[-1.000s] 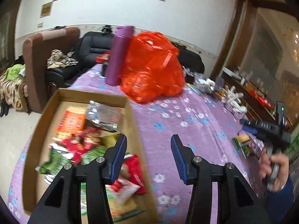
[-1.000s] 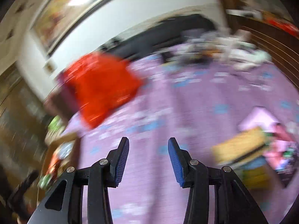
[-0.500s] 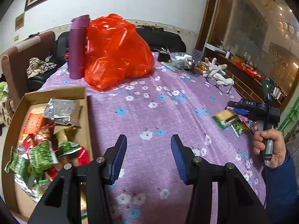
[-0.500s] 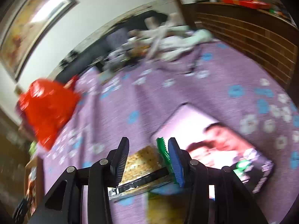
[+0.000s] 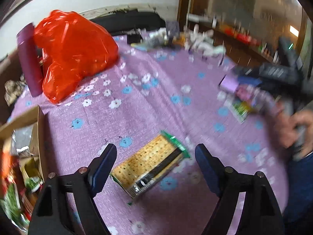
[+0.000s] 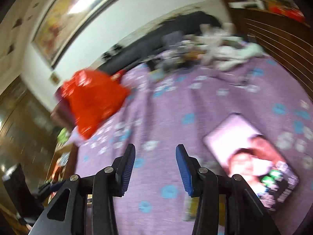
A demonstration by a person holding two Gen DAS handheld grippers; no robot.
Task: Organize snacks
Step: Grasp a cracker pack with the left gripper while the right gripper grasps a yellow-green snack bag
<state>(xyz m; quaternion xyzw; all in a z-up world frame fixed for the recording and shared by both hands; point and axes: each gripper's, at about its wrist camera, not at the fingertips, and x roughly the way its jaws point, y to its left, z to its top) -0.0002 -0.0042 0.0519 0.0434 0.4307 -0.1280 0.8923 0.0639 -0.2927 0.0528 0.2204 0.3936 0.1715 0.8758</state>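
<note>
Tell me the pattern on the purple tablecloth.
The purple tablecloth carries small white and blue flowers, clearest in the left wrist view.

Both wrist views downward, red bag point(image 5: 72, 52) shared

Left gripper point(image 5: 155, 157), pitched downward, jaws opening and standing wide, pads pressing on nothing. Right gripper point(image 6: 155, 169), tilted downward, blue pads parted with an empty gap between them. The person's right hand point(image 5: 293, 131), blurred, grasps the right gripper's handle; dark blue sleeve below.
</note>
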